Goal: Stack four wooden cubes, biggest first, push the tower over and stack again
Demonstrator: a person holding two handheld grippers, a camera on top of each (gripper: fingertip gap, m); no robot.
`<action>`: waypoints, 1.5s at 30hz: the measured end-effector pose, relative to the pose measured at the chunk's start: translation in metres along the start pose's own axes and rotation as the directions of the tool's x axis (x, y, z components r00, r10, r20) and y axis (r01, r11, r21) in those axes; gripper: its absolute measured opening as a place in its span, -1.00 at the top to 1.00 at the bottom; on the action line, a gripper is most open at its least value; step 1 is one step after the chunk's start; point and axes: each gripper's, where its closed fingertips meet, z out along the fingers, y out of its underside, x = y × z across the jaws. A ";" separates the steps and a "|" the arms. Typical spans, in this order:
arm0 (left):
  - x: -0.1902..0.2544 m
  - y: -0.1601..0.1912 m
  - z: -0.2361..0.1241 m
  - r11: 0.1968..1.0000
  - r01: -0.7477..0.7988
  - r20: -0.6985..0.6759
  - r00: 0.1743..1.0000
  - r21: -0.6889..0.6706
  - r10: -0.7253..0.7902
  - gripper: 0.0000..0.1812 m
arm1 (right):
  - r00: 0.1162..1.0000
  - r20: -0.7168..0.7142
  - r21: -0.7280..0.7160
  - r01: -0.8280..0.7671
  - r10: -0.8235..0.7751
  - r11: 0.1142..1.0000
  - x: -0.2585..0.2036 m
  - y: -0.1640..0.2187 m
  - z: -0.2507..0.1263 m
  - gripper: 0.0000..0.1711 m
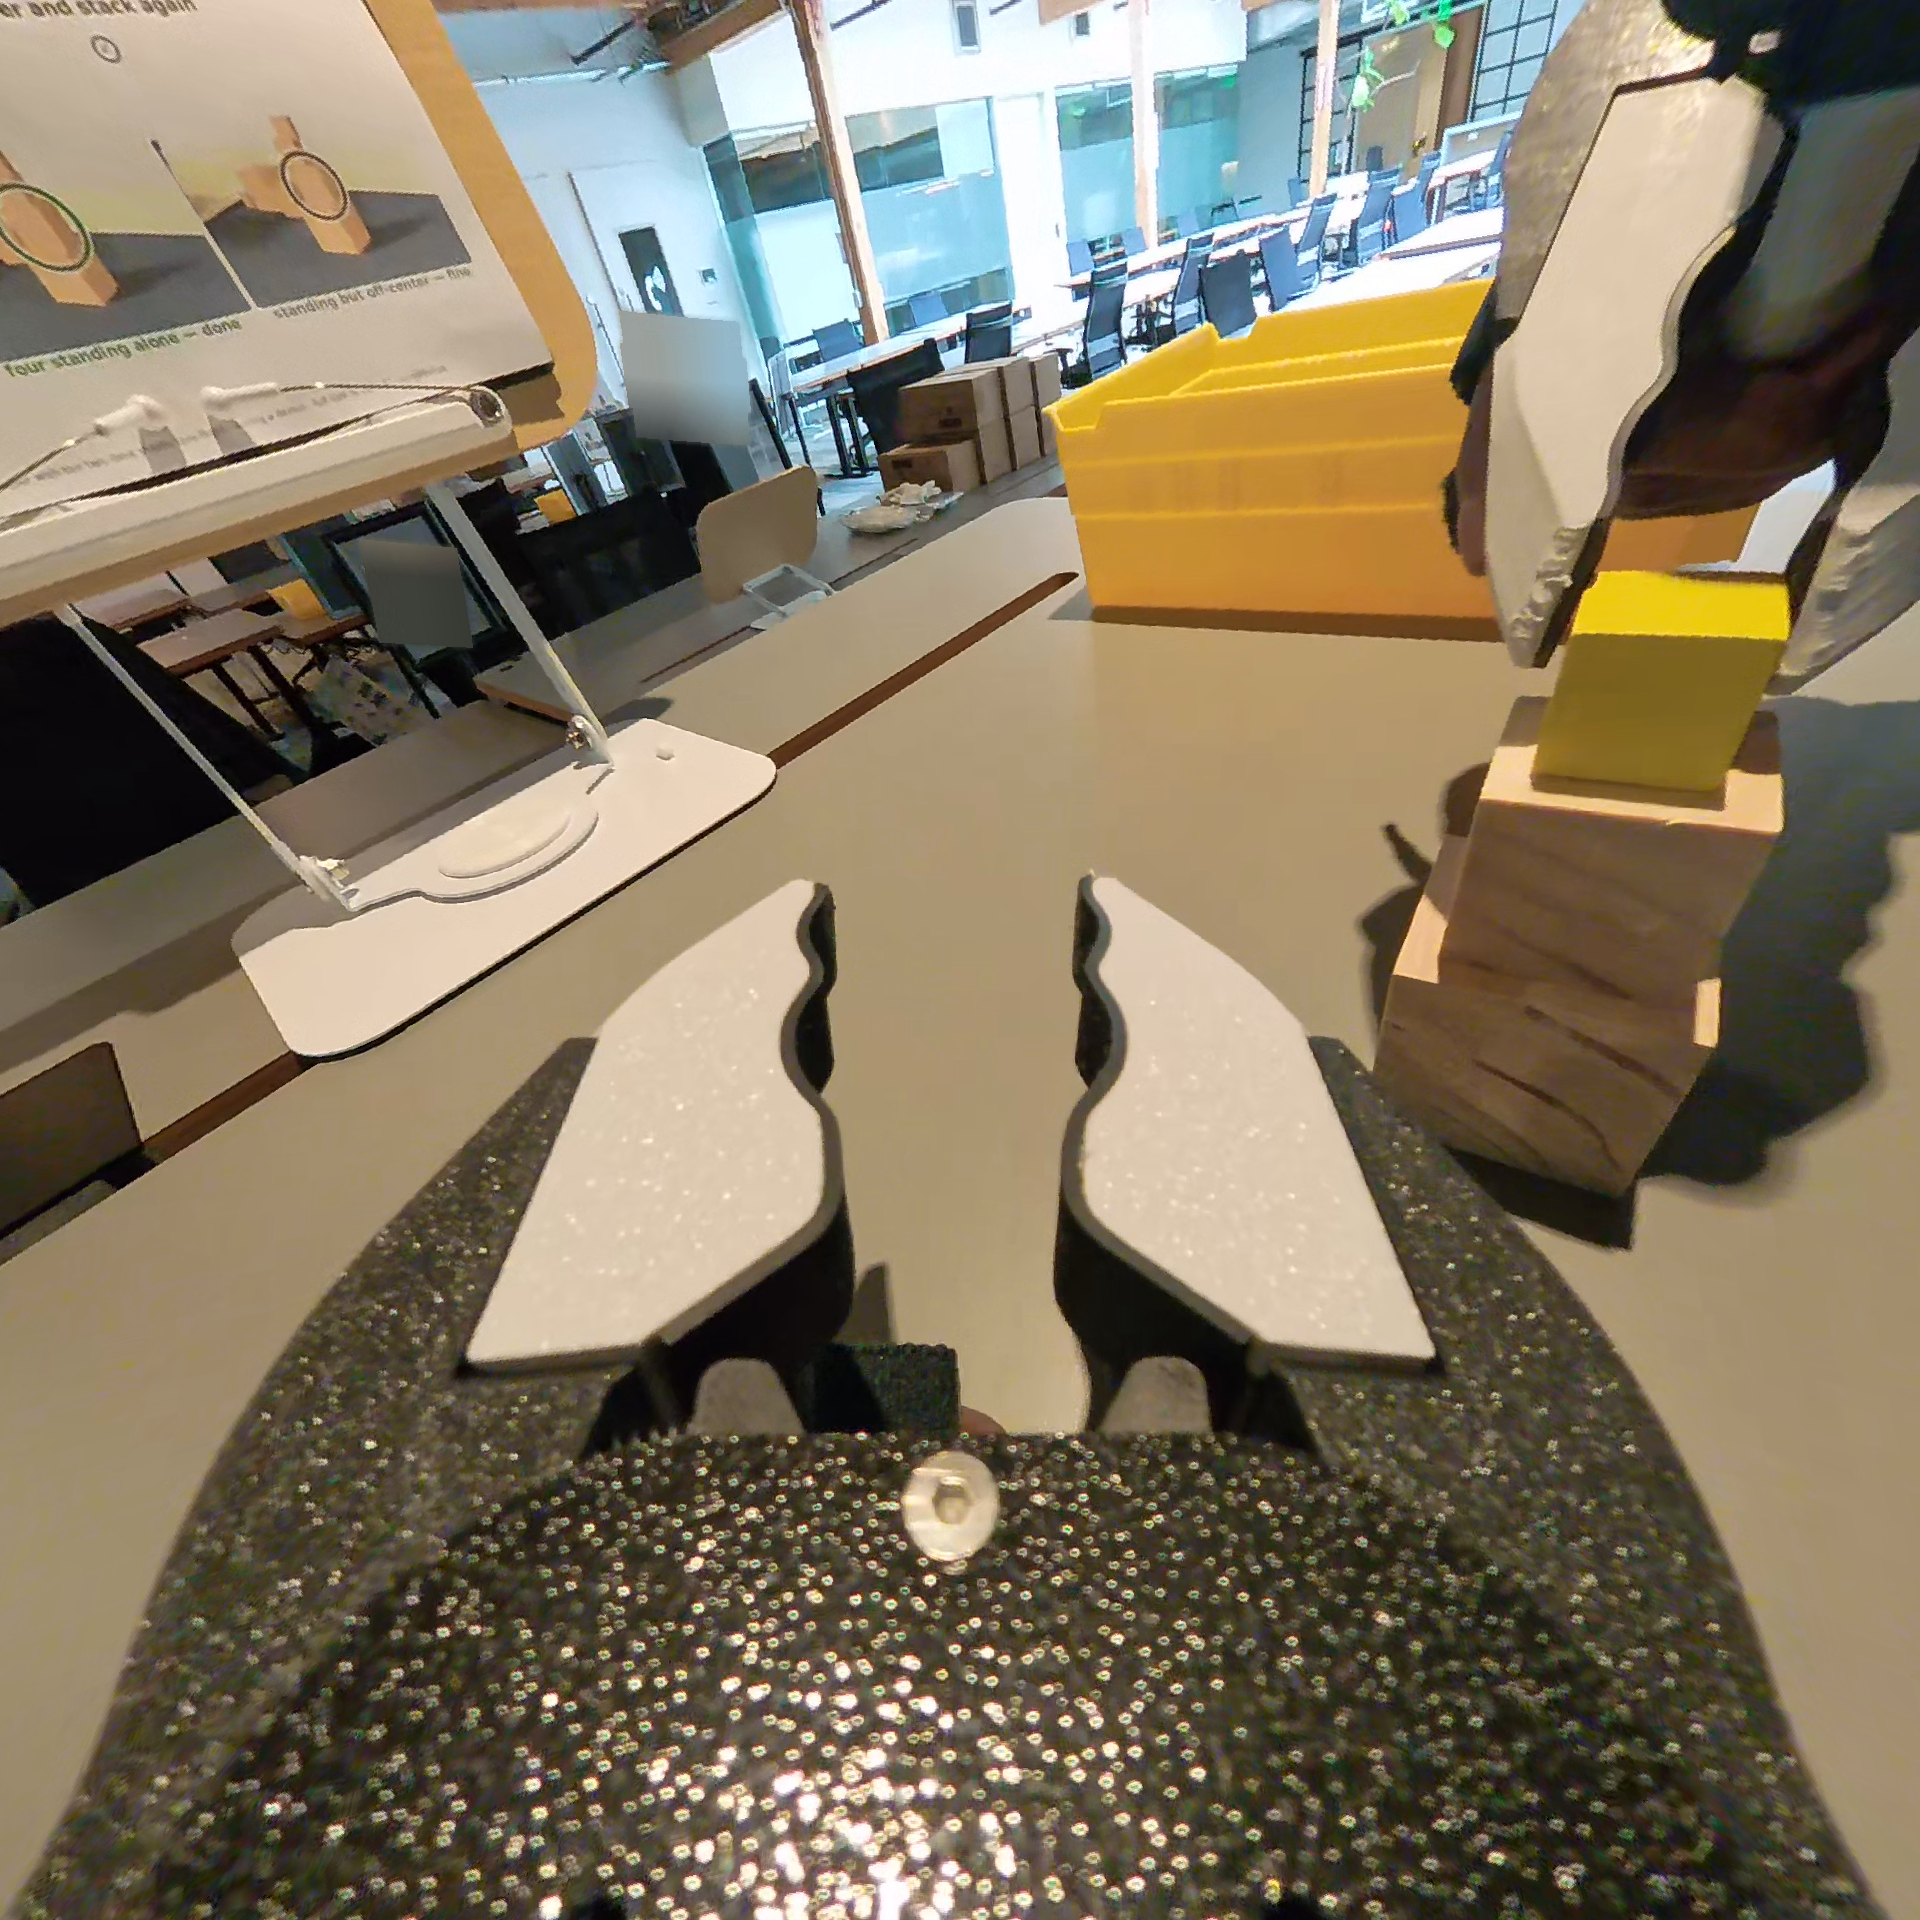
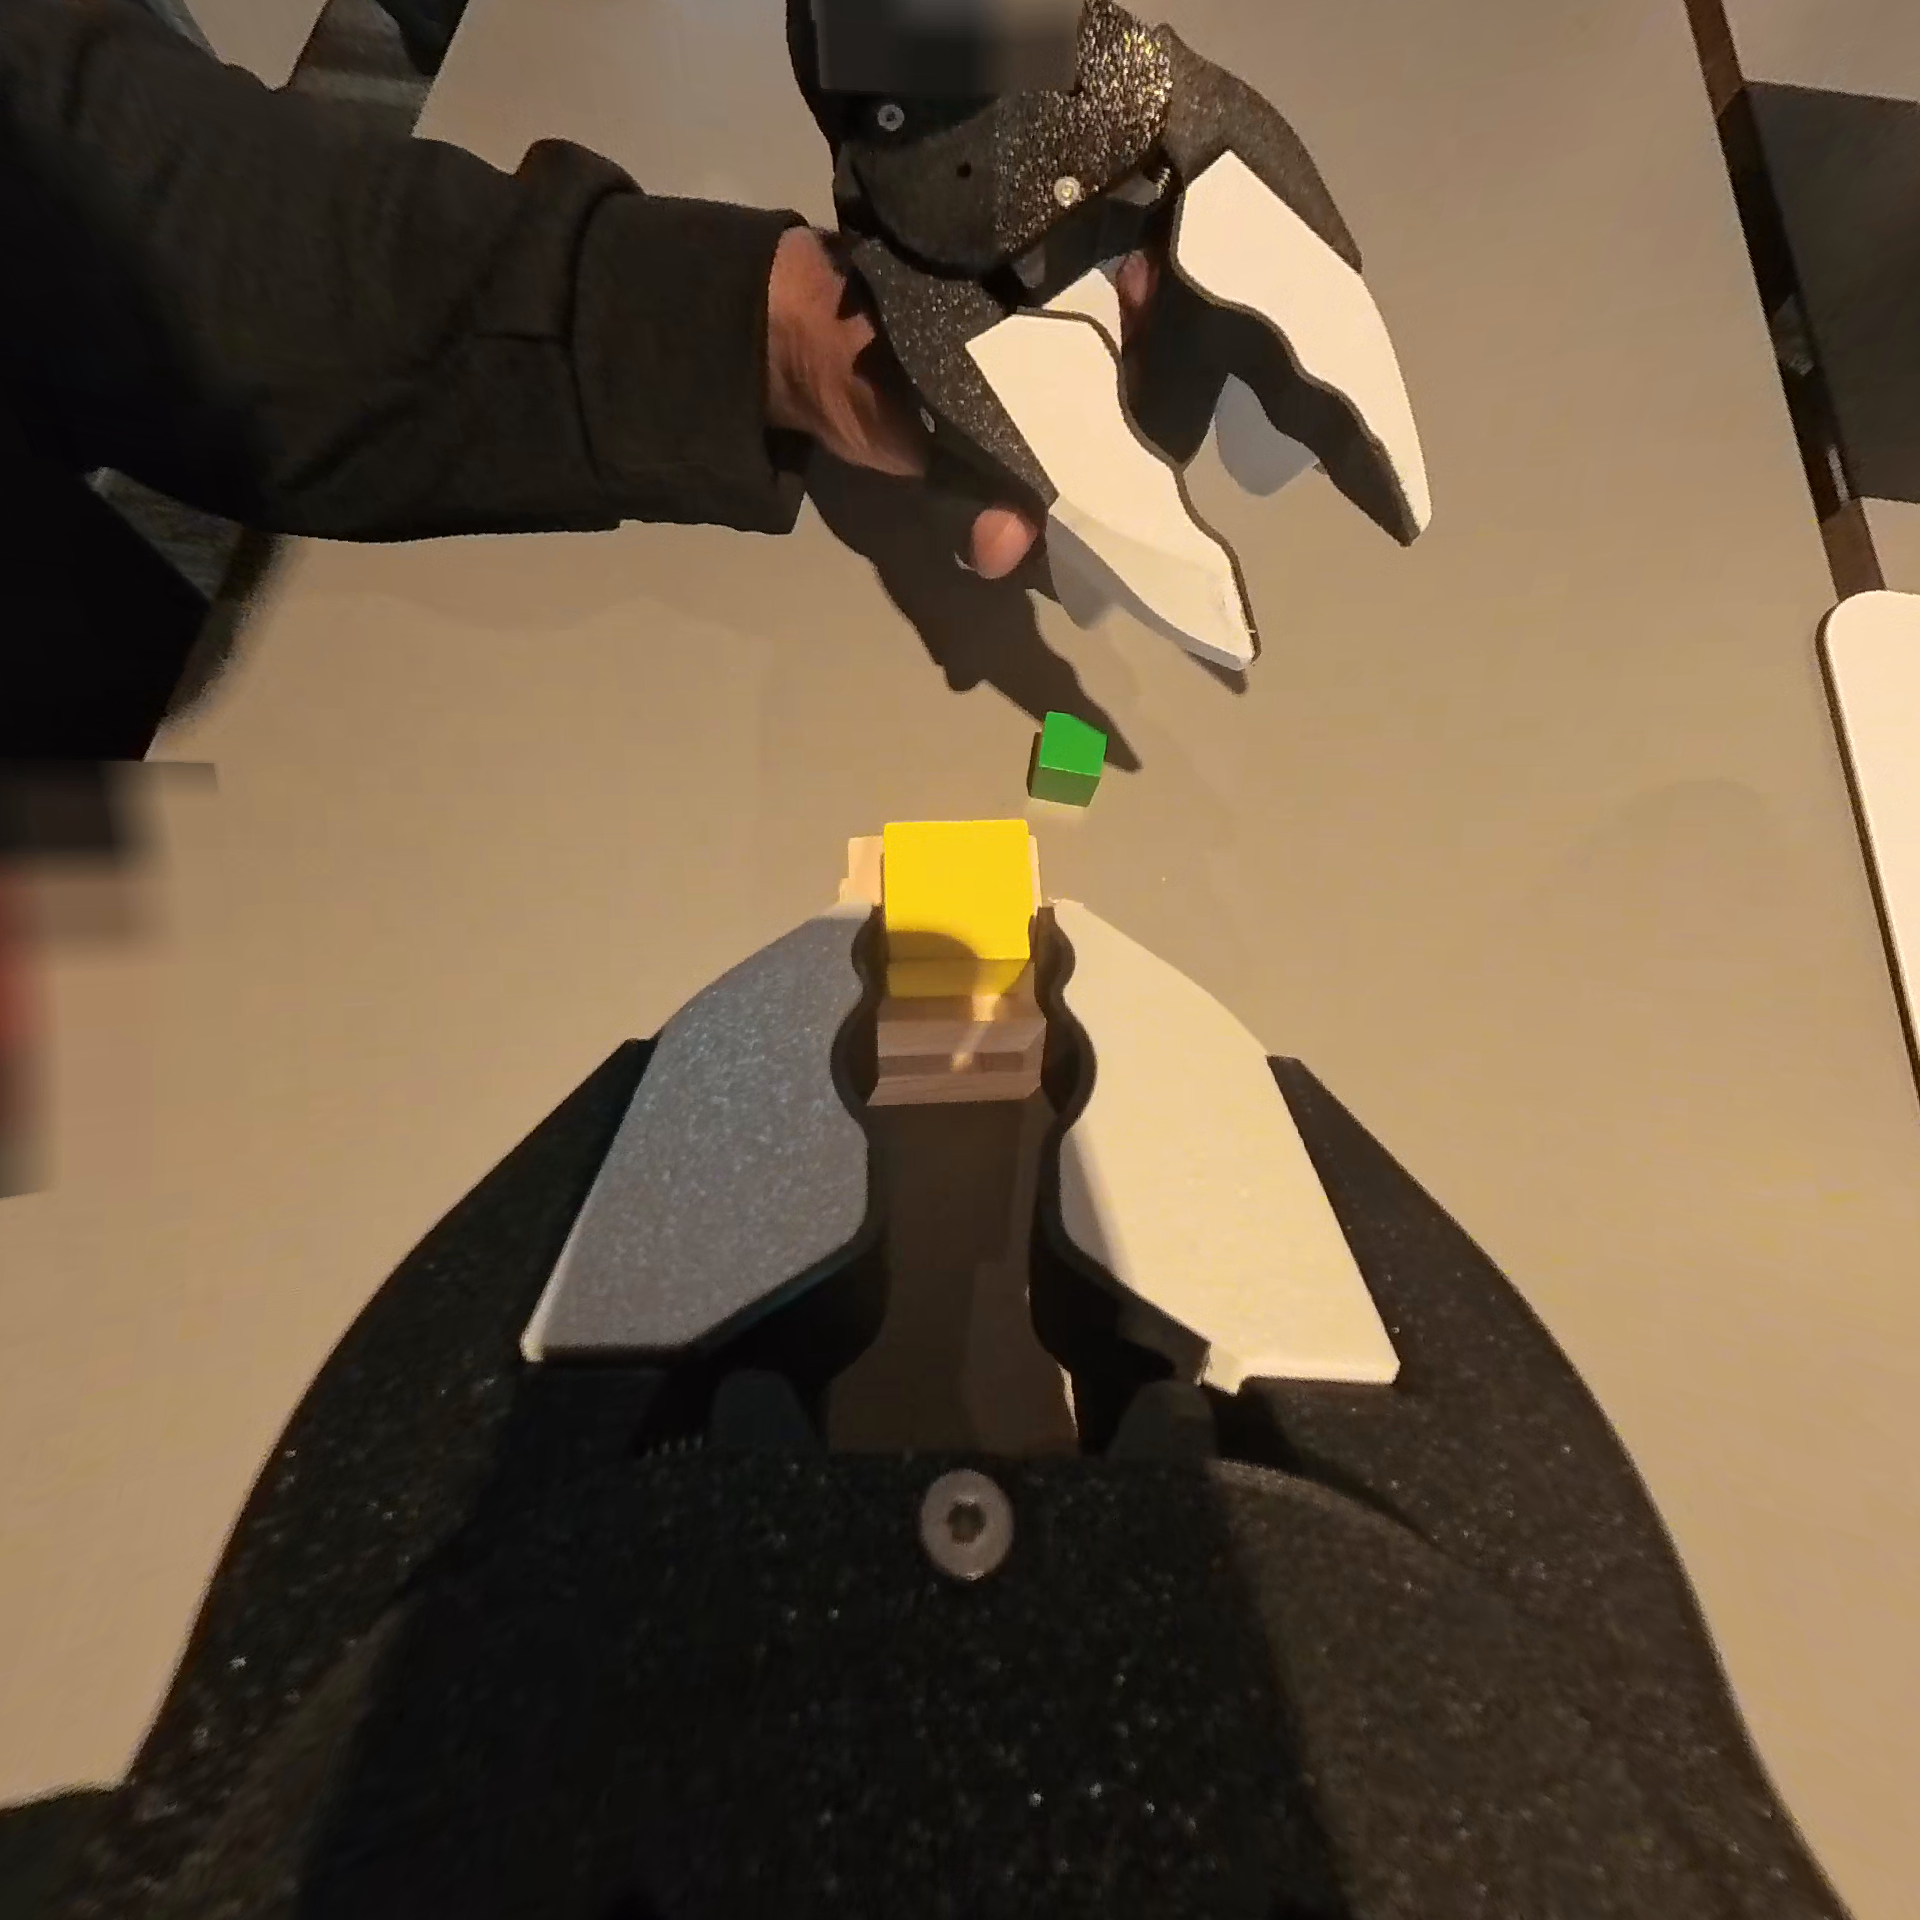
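a yellow cube (image 2: 956, 885) tops two bare wooden cubes (image 1: 1558, 997) stacked on the grey table (image 1: 1039, 727), pinched between the right gripper (image 2: 956, 925) fingers. a small green cube (image 2: 1068, 760) lies just beyond. the left gripper (image 1: 954, 904) hovers spread and empty, well apart from the stack.

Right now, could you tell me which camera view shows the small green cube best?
The right wrist view: the green cube lies in plain sight on the table, beyond the stack. The left wrist view does not show it at all.
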 end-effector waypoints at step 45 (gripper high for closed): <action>0.050 0.078 -0.022 0.862 -0.206 -0.352 0.935 -0.463 0.034 0.69 | 0.941 0.127 0.294 -0.337 0.312 0.895 -0.011 0.067 -0.009 0.40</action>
